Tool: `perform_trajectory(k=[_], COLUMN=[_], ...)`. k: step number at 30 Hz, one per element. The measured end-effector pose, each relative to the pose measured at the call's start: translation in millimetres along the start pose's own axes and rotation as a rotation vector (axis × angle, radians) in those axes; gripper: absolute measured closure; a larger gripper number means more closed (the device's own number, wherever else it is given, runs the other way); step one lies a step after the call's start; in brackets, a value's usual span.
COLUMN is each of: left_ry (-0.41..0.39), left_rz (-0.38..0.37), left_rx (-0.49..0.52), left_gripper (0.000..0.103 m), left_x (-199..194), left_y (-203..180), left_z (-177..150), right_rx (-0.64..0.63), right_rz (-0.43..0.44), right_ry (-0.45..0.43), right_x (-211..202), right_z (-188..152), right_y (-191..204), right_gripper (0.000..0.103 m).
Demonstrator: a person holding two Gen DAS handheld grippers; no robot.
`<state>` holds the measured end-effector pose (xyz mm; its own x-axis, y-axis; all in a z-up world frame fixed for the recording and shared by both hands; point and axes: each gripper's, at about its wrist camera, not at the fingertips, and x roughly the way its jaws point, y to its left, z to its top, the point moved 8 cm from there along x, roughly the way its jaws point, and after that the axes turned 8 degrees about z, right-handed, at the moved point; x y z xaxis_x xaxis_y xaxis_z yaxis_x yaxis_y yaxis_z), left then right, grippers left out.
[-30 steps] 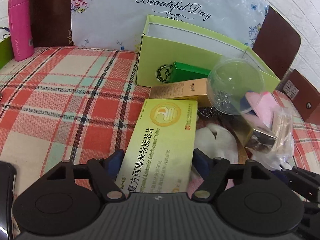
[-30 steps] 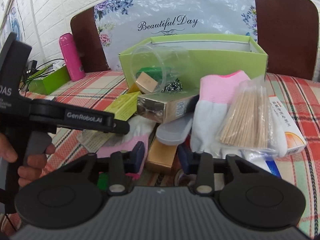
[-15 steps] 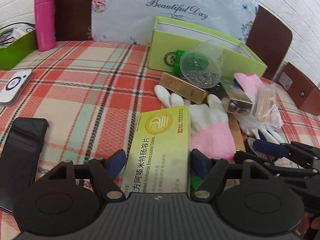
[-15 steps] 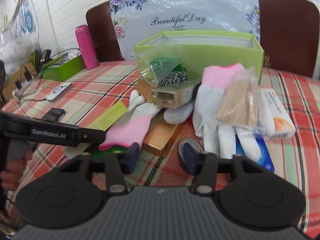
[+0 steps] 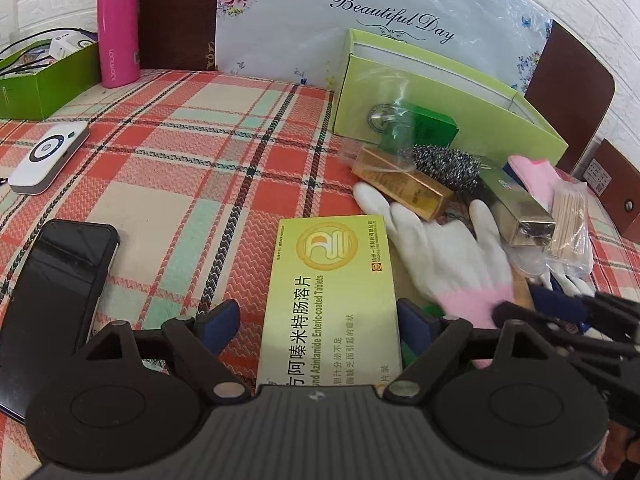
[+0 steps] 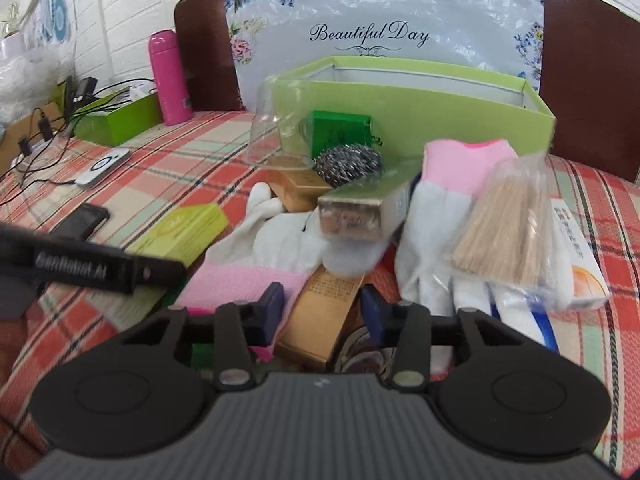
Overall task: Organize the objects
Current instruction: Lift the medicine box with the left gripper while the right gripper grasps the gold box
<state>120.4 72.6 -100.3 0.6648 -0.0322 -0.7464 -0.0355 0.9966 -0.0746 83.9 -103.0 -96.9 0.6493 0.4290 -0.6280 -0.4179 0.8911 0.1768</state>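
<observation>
Straddling the yellow-green tablet box (image 5: 332,292), your left gripper (image 5: 318,320) has its fingers spread, with a gap showing on the left side. Your right gripper (image 6: 320,312) also has spread fingers, a golden carton (image 6: 320,316) lying between them untouched. Just beyond lie pink-cuffed gloves (image 6: 272,248), a silver box (image 6: 360,212), a toothpick bag (image 6: 504,236), and farthest, the open green box (image 6: 420,104) on the desk (image 5: 180,184).

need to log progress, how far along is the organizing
Barely begun. Done: nothing visibly sorted; the green box shows no items inside from here. In hand: the left gripper straddles the yellow tablet box, its left pad apart from it. Left: gloves, toothpick bag, steel scrubber and gold boxes lie heaped.
</observation>
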Motion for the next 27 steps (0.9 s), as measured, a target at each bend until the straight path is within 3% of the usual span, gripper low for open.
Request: perform_trajectory(k=[4, 7, 11, 17, 23, 24, 26, 27], left_ry=[0.006, 0.010, 0.011, 0.014, -0.005, -0.009, -0.023, -0.016], left_rz=[0.007, 0.030, 0.026, 0.047, 0.071, 0.065, 0.031, 0.023], left_rx=[0.021, 0.039, 0.043, 0.045, 0.072, 0.075, 0.078, 0.074], left_gripper=[0.016, 0.016, 0.016, 0.016, 0.016, 0.018, 0.033, 0.033], left_x=[-0.8, 1.5, -0.1, 2.9, 11.8, 11.4, 7.4, 6.0], left_y=[-3.4, -6.1, -6.6, -8.0, -9.7, -9.6, -10.8, -10.7], left_z=[-2.9, -4.6, -5.0, -5.1, -0.1, -0.1, 0.2, 0.2], right_rx=[0.022, 0.020, 0.025, -0.069, -0.108, -0.082, -0.023, 0.022], right_rz=[0.003, -0.007, -0.035, -0.084, -0.078, -0.063, -0.010, 0.021], right_ry=[0.004, 0.011, 0.003, 0.010, 0.001, 0.003, 0.014, 0.014], right_x=[-24.2, -37.0, -44.7, -24.7, 1.6, 0.5, -6.7, -12.6], right_z=[-16.8, -22.7, -26.0, -21.5, -8.8, -8.5, -9.7, -10.4], right_y=[-9.0, -10.2, -12.4, -5.4, -1.8, -4.1, -9.0, -12.9], right_gripper=[0.066, 0.061, 0.060, 0.060, 0.062, 0.064, 0.069, 0.069])
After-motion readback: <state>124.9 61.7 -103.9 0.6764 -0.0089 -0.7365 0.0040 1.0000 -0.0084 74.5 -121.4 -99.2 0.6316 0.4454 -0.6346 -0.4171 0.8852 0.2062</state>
